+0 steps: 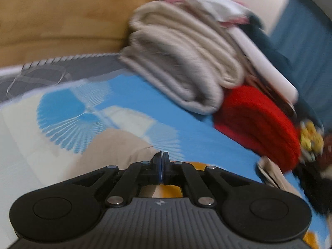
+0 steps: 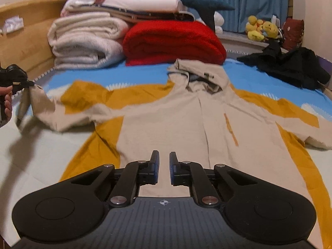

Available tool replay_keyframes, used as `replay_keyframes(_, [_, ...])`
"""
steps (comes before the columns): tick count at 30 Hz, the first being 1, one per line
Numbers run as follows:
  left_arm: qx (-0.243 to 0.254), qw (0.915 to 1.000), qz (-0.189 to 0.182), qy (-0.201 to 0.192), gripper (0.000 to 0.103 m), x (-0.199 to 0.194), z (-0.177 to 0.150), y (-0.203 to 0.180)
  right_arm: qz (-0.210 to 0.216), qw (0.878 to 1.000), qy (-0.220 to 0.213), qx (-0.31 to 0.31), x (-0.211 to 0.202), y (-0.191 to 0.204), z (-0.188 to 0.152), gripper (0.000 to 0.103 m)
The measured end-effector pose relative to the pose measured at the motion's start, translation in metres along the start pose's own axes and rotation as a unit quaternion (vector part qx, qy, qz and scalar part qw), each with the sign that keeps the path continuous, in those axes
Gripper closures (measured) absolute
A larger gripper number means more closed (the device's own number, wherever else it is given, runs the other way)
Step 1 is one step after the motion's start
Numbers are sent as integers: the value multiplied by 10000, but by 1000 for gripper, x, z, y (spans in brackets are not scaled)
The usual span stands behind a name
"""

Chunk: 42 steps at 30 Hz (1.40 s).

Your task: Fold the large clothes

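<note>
Right wrist view: left gripper [image 2: 31, 83] pinches the limp jacket's [image 2: 166, 120] cuff [image 2: 36, 92]; right gripper [image 2: 164, 161], jaws narrowly parted, holds nothing.

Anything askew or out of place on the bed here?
The beige-and-mustard hooded jacket lies flat except one sleeve cuff, lifted by the left gripper. A crumpled black garment sits unfolded beside it.

Beige-and-mustard jacket [image 2: 166, 112] flat on bed [image 2: 31, 155], right tongs [image 2: 164, 159] above hem.
</note>
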<state>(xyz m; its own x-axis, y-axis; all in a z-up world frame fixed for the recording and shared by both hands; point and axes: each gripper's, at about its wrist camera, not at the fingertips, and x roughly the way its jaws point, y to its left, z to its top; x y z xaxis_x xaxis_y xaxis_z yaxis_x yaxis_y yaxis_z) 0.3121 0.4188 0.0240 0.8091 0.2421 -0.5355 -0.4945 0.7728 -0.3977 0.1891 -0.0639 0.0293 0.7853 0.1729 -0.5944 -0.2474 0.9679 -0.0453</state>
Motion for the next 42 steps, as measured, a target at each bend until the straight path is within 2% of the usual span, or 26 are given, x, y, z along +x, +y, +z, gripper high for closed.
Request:
replay_keyframes(5, [399, 9991, -147, -50, 103, -71, -19, -73, 193, 9993, -306, -62, -15, -23, 25, 93])
replay_keyframes(8, [395, 9992, -103, 10, 103, -103, -38, -104, 417, 9977, -430, -319, -16, -39, 41, 93])
replay_keyframes(11, [241, 9996, -104, -59, 103, -122, -55, -123, 398, 9964, -550, -500, -10, -55, 52, 93])
replay_keyframes(14, [327, 9994, -84, -53, 103, -121, -77, -135, 405, 9972, -553, -286, 0, -77, 57, 93])
replay_keyframes(16, [361, 9992, 71, 164, 103, -108, -85, -139, 351, 9979, -552, -7, 6, -95, 51, 93])
replay_keyframes(19, [300, 9990, 159, 283, 103, -93, -89, -146, 199, 9979, -255, 562, 18, -119, 40, 93])
replay_keyframes(21, [406, 9987, 175, 245, 103, -87, -88, -156, 180, 9973, -167, 691, 26, -126, 39, 93])
replay_keyframes(23, [614, 9980, 20, 172, 103, -85, -89, -178, 176, 9972, -101, 714, 33, -128, 43, 93])
replay_keyframes(25, [996, 9943, -363, 81, 103, -85, -93, -208, 220, 9971, -106, 728, 37, -130, 45, 93])
replay_keyframes(27, [1562, 9834, -916, 113, 103, -87, -111, -248, 153, 9971, -129, 734, 40, -134, 45, 93])
replay_keyframes(28, [1764, 9760, -1245, 266, 103, -88, -123, -264, 126, 9970, -83, 756, 42, -136, 44, 93])
replay_keyframes(29, [1925, 9641, -1724, 612, 103, -87, -138, -281, 107, 9968, -40, 787, 43, -138, 43, 93])
replay_keyframes(30, [2000, 9483, -2213, 1087, 99, -84, -152, -294, 74, 9966, 0, 822, 46, -141, 42, 93])
replay_keyframes(31, [2016, 9269, -2700, 1651, 91, -79, -166, -305, 20, 9964, 37, 847, 49, -143, 40, 93])
replay_keyframes(32, [2022, 9087, -3042, 2020, 90, -75, -176, -311, -34, 9961, 75, 882, 53, -146, 39, 92])
replay_keyframes(33, [2000, 9061, -3074, 2109, 89, -73, -180, -312, -53, 9957, 105, 924, 56, -148, 39, 91])
replay_keyframes(34, [1886, 9128, -2953, 2098, 76, -70, -177, -308, -32, 9950, 133, 994, 58, -150, 39, 90])
replay_keyframes(36, [1431, 9327, -2647, 1985, 58, -60, -164, -288, 64, 9930, 222, 1157, 63, -154, 39, 83])
replay_keyframes(38, [1129, 9555, -2018, 1834, 58, -51, -150, -266, 202, 9915, 258, 1256, 68, -156, 37, 81])
replay_keyframes(39, [1145, 9631, -1670, 1774, 58, -48, -146, -258, 239, 9913, 313, 1256, 72, -156, 36, 81])
replay_keyframes(40, [1223, 9688, -1311, 1710, 58, -45, -143, -249, 249, 9909, 386, 1262, 76, -156, 35, 81])
replay_keyframes(42, [1344, 9729, -843, 1682, 58, -40, -141, -238, 335, 9899, 464, 1299, 83, -154, 33, 81])
